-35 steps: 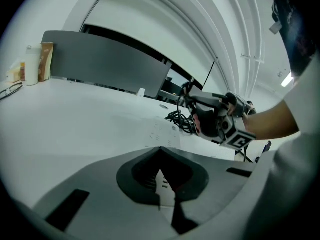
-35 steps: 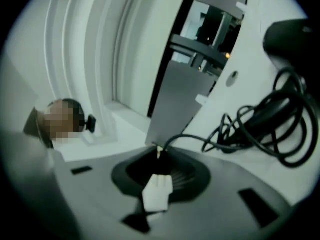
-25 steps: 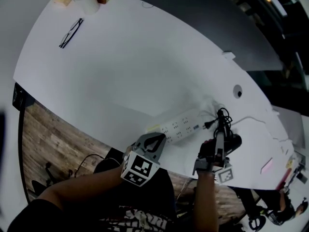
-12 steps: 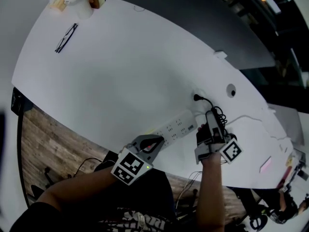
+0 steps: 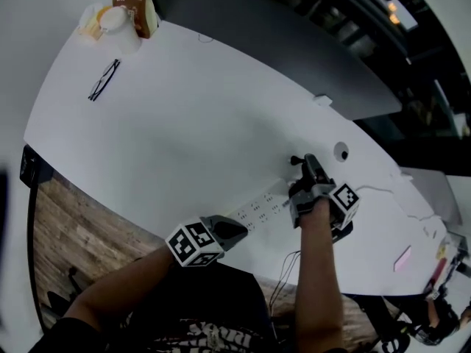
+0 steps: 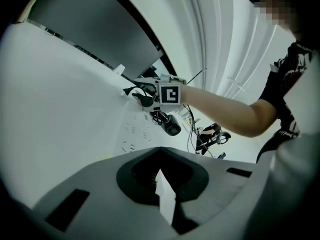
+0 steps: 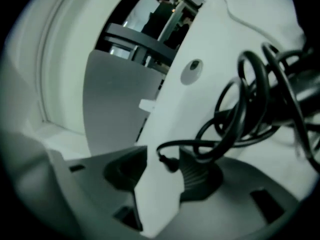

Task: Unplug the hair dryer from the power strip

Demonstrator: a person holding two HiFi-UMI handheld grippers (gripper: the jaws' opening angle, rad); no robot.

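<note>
The plug (image 7: 168,164) of a black hair dryer (image 6: 172,128) lies on a white table (image 5: 184,123), free of the white power strip (image 5: 259,209) and just past that strip's far end. The right gripper (image 7: 159,183) reaches over the same end of the strip. Its jaws stand apart, having just been opening, and the plug rests loose between them, close to one pad, with bare tabletop showing through the gap. The dryer's cord (image 7: 235,119) loops in a tangled coil beyond the plug, and the dryer itself sits by the strip's far end, largely covered by the person's right hand in the head view. The left gripper (image 6: 159,156) sits at the strip's near end, by the table edge, with its tips drawn together and only a sliver of white visible lower down between the jaws. Well away from the strip, toward the far corner of the table, lie a pair of glasses (image 5: 103,79) and a brown carton (image 5: 134,9).
</note>
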